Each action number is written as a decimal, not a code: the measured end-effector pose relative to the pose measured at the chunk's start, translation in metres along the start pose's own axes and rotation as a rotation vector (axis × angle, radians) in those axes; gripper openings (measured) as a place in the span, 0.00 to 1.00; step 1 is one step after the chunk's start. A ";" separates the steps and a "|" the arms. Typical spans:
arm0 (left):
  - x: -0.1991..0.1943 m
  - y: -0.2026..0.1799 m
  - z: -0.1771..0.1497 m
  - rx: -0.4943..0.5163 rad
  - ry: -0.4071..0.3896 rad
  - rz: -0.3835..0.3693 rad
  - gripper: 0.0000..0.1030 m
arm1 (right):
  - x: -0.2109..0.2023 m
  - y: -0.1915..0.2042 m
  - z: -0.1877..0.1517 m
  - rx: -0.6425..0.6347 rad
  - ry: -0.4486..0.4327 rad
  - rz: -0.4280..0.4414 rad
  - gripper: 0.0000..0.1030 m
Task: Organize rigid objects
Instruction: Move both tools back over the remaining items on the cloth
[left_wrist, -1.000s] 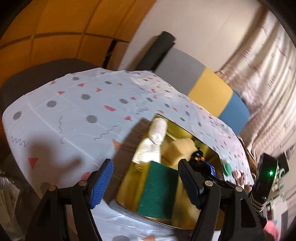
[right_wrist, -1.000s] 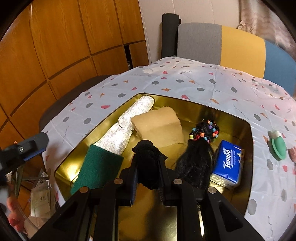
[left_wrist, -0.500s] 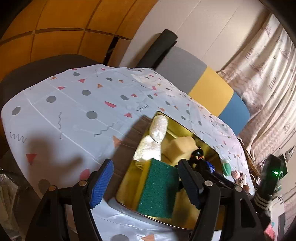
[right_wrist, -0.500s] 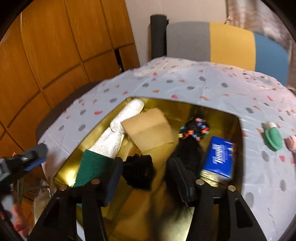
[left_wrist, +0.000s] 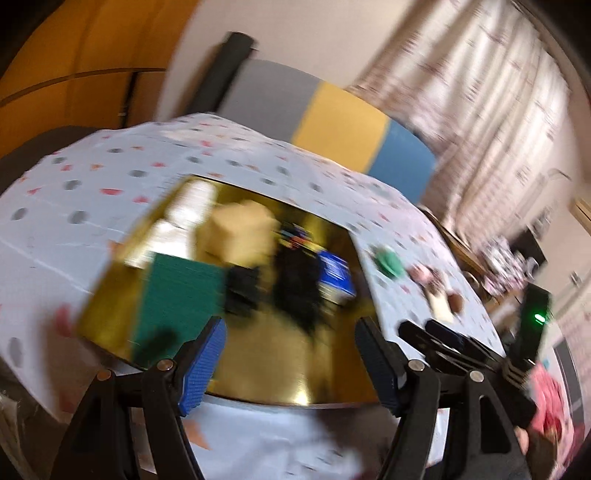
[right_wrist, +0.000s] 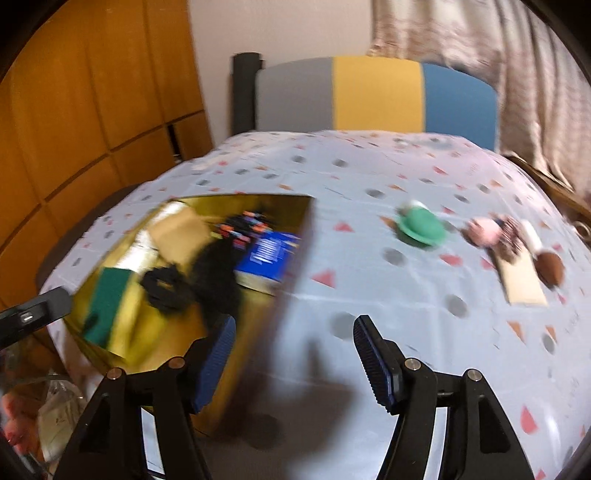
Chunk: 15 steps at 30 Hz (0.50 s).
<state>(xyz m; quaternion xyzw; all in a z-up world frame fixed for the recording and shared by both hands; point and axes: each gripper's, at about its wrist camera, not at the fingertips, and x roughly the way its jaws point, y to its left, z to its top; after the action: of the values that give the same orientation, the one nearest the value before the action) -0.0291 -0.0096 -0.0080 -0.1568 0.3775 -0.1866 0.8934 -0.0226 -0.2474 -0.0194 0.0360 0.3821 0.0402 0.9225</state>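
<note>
A gold tray (right_wrist: 291, 266) (left_wrist: 280, 384) sits on the patterned tablecloth and holds a green scouring pad (right_wrist: 105, 302) (left_wrist: 177, 295), a tan sponge (right_wrist: 181, 232), a black hair tie (right_wrist: 162, 288) (left_wrist: 242, 288), a black wig with coloured beads (right_wrist: 218, 273) and a blue tissue pack (right_wrist: 269, 254) (left_wrist: 334, 275). My right gripper (right_wrist: 293, 360) hangs over the tray's right rim, its jaws opening with nothing between them. My left gripper (left_wrist: 291, 363) stands open and empty above the tray's near edge. Both views are blurred.
On the cloth right of the tray lie a green round lid (right_wrist: 421, 225) (left_wrist: 388, 260), a pink and brown toy (right_wrist: 491, 230), a tan card (right_wrist: 521, 280) and a brown ball (right_wrist: 550, 267). A grey, yellow and blue chair back (right_wrist: 376, 96) stands behind the table.
My right gripper let go of the black hair tie, which now lies in the tray, and swung right over the tray's rim. My left gripper also swung right along the tray.
</note>
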 end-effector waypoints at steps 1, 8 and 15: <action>0.004 -0.012 -0.003 0.029 0.015 -0.021 0.71 | 0.000 -0.011 -0.004 0.015 0.005 -0.012 0.65; 0.026 -0.073 -0.011 0.174 0.083 -0.067 0.71 | 0.004 -0.091 -0.035 0.160 0.064 -0.097 0.65; 0.064 -0.119 -0.013 0.245 0.169 -0.055 0.71 | 0.000 -0.158 -0.042 0.231 0.071 -0.163 0.72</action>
<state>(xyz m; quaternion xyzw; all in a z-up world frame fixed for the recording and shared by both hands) -0.0230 -0.1448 -0.0057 -0.0409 0.4215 -0.2683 0.8653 -0.0447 -0.4027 -0.0643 0.1096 0.4182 -0.0777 0.8984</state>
